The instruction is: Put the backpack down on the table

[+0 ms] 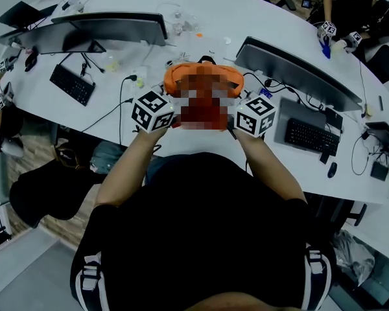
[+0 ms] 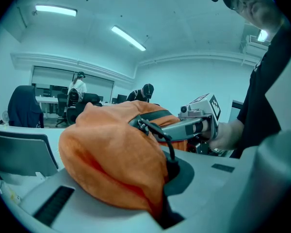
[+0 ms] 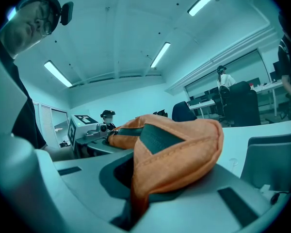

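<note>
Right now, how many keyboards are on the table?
2. The left keyboard lies left of the backpack; the right keyboard lies right of it. More may be hidden behind the monitors or out of frame.

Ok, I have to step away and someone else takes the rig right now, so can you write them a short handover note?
Left tool: shut on a fold of the orange backpack.
Right tool: shut on the backpack's other side.
Backpack: held between both tools over the near edge of the white table. Whether its bottom touches the table cannot be seen.
Done: backpack gripped on both sides and at the table.
Left: make sure it rests on the table, then open both tools and draw them back.
</note>
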Demonstrator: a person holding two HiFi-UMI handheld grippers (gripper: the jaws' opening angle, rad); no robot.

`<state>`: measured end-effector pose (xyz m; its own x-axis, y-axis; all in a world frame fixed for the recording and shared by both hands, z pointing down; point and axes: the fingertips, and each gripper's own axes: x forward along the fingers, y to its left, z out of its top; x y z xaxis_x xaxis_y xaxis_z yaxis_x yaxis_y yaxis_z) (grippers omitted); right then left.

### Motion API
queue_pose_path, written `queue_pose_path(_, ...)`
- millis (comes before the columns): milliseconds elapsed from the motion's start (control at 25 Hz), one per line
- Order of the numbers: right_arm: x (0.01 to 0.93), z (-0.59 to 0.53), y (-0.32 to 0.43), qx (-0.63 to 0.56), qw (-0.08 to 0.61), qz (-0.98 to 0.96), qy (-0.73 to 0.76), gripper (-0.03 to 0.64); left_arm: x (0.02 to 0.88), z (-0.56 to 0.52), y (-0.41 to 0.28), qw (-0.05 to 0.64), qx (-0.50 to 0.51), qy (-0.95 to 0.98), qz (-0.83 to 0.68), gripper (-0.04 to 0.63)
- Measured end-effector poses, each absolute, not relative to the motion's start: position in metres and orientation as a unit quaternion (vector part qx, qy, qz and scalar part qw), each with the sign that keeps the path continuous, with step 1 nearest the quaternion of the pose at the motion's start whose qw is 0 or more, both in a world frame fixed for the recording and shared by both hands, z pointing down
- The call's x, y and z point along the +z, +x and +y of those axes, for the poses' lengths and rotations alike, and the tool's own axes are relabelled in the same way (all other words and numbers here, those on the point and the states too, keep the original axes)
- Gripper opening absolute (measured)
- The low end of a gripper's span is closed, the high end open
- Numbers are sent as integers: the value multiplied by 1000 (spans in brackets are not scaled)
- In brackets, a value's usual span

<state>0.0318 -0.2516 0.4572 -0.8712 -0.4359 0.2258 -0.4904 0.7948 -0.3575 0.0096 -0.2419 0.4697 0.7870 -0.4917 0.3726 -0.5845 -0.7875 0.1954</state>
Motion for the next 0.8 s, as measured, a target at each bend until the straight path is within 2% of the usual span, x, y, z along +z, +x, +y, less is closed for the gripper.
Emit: queue_pose_path(800, 544, -225, 29, 257, 133, -928, 234, 35, 558, -217, 10, 238, 191, 916, -262, 48)
